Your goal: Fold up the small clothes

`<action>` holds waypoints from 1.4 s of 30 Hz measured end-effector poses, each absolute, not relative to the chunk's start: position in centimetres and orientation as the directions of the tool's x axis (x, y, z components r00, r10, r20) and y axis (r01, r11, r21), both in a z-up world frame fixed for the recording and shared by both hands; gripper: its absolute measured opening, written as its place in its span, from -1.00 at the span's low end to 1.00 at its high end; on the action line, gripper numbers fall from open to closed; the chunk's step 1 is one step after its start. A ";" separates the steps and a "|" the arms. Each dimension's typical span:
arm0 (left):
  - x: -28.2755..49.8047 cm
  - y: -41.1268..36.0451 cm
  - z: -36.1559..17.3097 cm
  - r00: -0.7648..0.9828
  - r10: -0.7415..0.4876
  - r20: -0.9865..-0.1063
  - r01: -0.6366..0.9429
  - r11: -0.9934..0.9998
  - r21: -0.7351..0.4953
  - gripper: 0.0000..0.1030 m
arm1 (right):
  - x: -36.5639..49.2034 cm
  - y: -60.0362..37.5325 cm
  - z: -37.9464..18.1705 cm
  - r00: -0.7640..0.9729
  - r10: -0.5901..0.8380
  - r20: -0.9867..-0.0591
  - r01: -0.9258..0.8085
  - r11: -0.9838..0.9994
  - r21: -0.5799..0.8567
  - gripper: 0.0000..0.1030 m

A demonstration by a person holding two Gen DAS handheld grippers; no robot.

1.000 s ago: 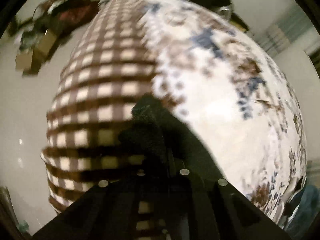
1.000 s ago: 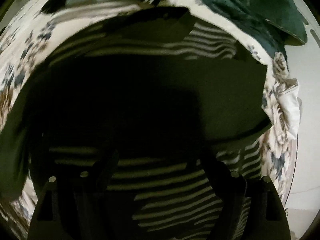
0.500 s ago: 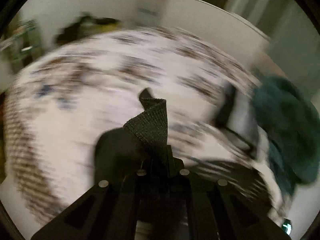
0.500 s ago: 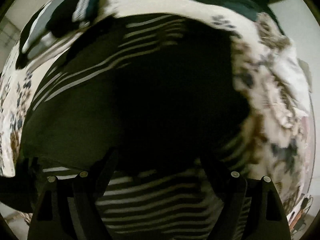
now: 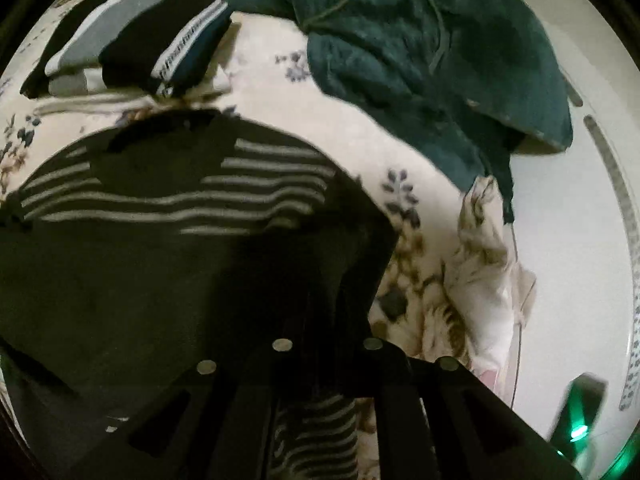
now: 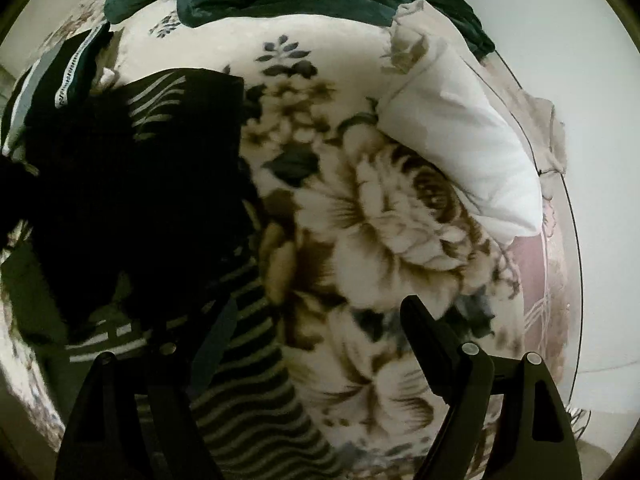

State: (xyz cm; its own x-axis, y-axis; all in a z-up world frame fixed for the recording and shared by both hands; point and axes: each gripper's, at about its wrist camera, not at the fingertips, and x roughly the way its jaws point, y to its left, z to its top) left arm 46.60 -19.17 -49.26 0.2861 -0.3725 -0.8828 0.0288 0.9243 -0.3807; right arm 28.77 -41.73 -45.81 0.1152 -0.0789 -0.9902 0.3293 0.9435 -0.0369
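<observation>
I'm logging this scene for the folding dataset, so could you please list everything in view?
Black garment with pale stripes: one, black and grey-white, spread on the blanket, nearest the camera.
Folded clothes stack: one pile, black, grey and white, beyond the striped garment.
Dark teal fleece hoodie: one, unfolded, at the blanket's far side.
Floral plush blanket: one, cream with brown and blue flowers, under everything.
White pillow: one, at the blanket's edge.
Left gripper: black, jaws just opening, dark cloth between them.
Right gripper: black, open, empty.
</observation>
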 end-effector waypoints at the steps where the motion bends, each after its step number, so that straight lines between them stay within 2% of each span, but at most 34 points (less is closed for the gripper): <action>1: 46.2 -18.8 -49.3 0.284 -0.366 -0.886 0.031 0.927 -0.373 -0.68 | 28.7 -42.2 -45.6 0.119 -0.051 -0.992 0.328 0.945 -0.009 0.65; 2: 45.8 -17.6 -49.2 0.286 -0.358 -0.889 0.029 0.930 -0.365 -0.24 | 28.7 -42.7 -45.4 0.123 -0.009 -0.992 0.323 0.946 0.032 0.65; 3: 45.6 -16.6 -49.0 0.291 -0.349 -0.891 0.020 0.933 -0.359 0.30 | 28.8 -43.0 -45.3 0.124 0.026 -0.992 0.319 0.946 0.065 0.65; 4: 45.1 -14.6 -48.6 0.304 -0.337 -0.891 0.002 0.936 -0.353 0.46 | 28.9 -42.9 -45.2 0.127 0.044 -0.991 0.317 0.945 0.083 0.65; 5: 44.6 -12.3 -48.3 0.324 -0.313 -0.893 -0.025 0.941 -0.338 0.49 | 29.2 -43.0 -45.0 0.130 0.070 -0.989 0.308 0.945 0.107 0.65; 11: 41.2 4.7 -49.0 0.360 -0.007 -0.933 -0.346 0.928 -0.140 0.49 | 34.3 -39.9 -43.0 0.183 0.169 -0.968 0.195 0.959 0.205 0.65; 14: 39.8 10.5 -51.9 0.282 0.047 -0.958 -0.474 0.875 -0.096 0.49 | 37.8 -38.6 -44.0 0.188 0.177 -0.966 0.191 0.958 0.213 0.65; 18: 38.9 13.4 -54.6 0.237 0.063 -0.969 -0.530 0.845 -0.075 0.49 | 41.4 -36.9 -47.1 0.129 0.146 -0.981 0.194 0.966 0.169 0.63; 19: 38.8 13.6 -55.2 0.234 0.052 -0.971 -0.544 0.835 -0.086 0.49 | 42.1 -36.4 -48.2 0.093 0.126 -0.988 0.182 0.973 0.141 0.59; 21: 38.4 14.2 -56.3 0.223 0.032 -0.974 -0.579 0.809 -0.106 0.49 | 42.9 -35.6 -51.2 -0.028 0.019 -0.999 0.145 0.989 0.015 0.05; 23: 37.6 14.8 -57.0 0.224 0.004 -0.975 -0.611 0.779 -0.137 0.49 | 43.2 -34.9 -52.4 -0.110 -0.127 -0.986 0.100 0.985 -0.138 0.02; 25: 37.0 15.0 -57.3 0.233 -0.007 -0.973 -0.631 0.760 -0.157 0.49 | 43.6 -31.9 -49.3 0.019 -0.190 -0.982 -0.004 0.982 -0.190 0.02; 26: 36.7 15.0 -57.5 0.236 -0.017 -0.972 -0.637 0.752 -0.168 0.49 | 43.7 -30.0 -47.7 0.080 -0.170 -0.982 -0.049 0.983 -0.175 0.02; 27: 36.5 15.0 -57.7 0.238 -0.024 -0.971 -0.639 0.749 -0.175 0.49 | 44.1 -27.3 -45.9 0.131 -0.082 -0.988 -0.102 0.990 -0.096 0.02; 30: 36.2 14.9 -58.2 0.238 -0.053 -0.970 -0.640 0.743 -0.198 0.49 | 46.1 -18.6 -44.5 0.058 0.200 -0.978 -0.249 0.952 0.180 0.03; 32: 36.1 14.9 -58.3 0.243 -0.064 -0.968 -0.638 0.741 -0.209 0.49 | 47.4 -12.0 -44.6 0.014 0.303 -0.953 -0.348 0.895 0.280 0.03; 35: 36.2 15.1 -58.4 0.246 -0.071 -0.967 -0.628 0.748 -0.215 0.49 | 48.8 -1.6 -45.7 -0.061 0.356 -0.933 -0.516 0.788 0.335 0.03; 38: 36.2 15.2 -58.7 0.248 -0.084 -0.965 -0.626 0.746 -0.225 0.49 | 49.7 5.0 -48.6 -0.210 0.353 -0.912 -0.544 0.733 0.409 0.03; 39: 36.1 15.2 -59.0 0.248 -0.088 -0.965 -0.624 0.747 -0.229 0.49 | 49.8 6.2 -49.6 -0.253 0.336 -0.907 -0.533 0.734 0.420 -0.14; 40: 36.0 15.3 -59.2 0.249 -0.092 -0.964 -0.621 0.748 -0.232 0.49 | 49.8 7.2 -50.7 -0.288 0.319 -0.903 -0.527 0.734 0.428 -0.50; 41: 36.0 15.3 -59.3 0.252 -0.098 -0.963 -0.620 0.748 -0.238 0.49 | 49.8 7.8 -51.3 -0.297 0.316 -0.901 -0.530 0.730 0.431 -0.95; 42: 35.8 15.3 -59.4 0.256 -0.102 -0.961 -0.618 0.747 -0.244 0.49 | 50.1 7.9 -51.4 -0.279 0.314 -0.907 -0.521 0.744 0.418 -0.95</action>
State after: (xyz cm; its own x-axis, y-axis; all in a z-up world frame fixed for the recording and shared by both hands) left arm 35.80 15.26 -59.38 0.2561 -0.1017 -0.9613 -0.6184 0.7471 -0.2438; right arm 50.10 7.86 -51.42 -0.2794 0.3142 -0.9073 -0.5209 0.7442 0.4181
